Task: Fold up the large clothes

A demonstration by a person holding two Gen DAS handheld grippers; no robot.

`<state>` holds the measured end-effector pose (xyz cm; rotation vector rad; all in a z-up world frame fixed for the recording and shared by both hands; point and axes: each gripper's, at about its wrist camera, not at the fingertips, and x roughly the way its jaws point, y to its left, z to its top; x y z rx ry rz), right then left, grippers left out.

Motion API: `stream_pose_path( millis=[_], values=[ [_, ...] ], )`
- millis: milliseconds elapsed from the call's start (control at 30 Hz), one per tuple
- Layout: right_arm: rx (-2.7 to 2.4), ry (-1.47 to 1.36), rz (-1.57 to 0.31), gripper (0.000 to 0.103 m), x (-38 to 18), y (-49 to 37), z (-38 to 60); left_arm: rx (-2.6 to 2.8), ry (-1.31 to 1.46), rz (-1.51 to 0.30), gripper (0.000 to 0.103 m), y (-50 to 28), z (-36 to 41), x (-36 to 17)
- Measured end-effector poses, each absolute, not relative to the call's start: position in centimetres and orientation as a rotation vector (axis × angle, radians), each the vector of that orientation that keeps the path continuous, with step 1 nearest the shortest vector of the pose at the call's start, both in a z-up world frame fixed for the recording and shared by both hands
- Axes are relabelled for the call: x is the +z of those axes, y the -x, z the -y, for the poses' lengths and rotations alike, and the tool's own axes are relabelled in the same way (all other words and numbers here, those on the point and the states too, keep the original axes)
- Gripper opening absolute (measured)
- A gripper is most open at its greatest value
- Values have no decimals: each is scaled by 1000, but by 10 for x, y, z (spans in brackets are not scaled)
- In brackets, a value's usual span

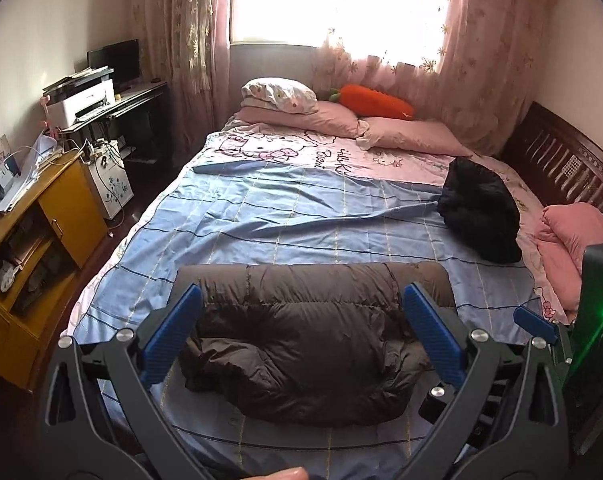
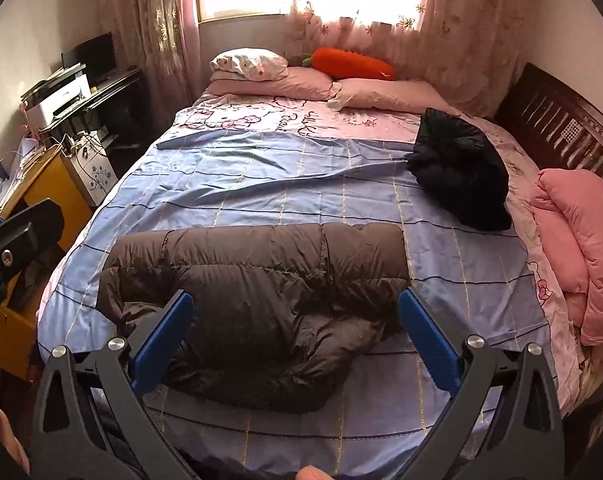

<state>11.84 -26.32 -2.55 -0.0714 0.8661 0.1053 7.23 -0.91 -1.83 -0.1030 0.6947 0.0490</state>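
A brown puffer jacket (image 1: 309, 340) lies folded into a compact bundle on the blue striped sheet (image 1: 281, 216) at the near end of the bed; it also shows in the right wrist view (image 2: 261, 296). My left gripper (image 1: 301, 332) is open and empty, held above the jacket's near part. My right gripper (image 2: 297, 340) is open and empty, above the jacket's near right part. The right gripper's body shows at the right edge of the left wrist view (image 1: 541, 320). A black garment (image 1: 481, 212) lies bunched at the bed's right side, also in the right wrist view (image 2: 461, 172).
Pink pillows (image 1: 341, 120) and an orange carrot plush (image 1: 373, 100) lie at the far end. A pink folded quilt (image 2: 581, 248) sits at the right by the dark wooden bed frame (image 2: 561, 120). A yellow cabinet (image 1: 33, 240) and a desk with a printer (image 1: 81, 104) stand left.
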Motion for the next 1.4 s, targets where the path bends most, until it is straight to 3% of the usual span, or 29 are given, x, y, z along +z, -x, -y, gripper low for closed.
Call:
stream_pose_path(
  millis=[1400],
  values=[
    [106, 70, -870, 102, -28, -113, 254, 56, 94, -722, 101, -75, 4, -29]
  ],
)
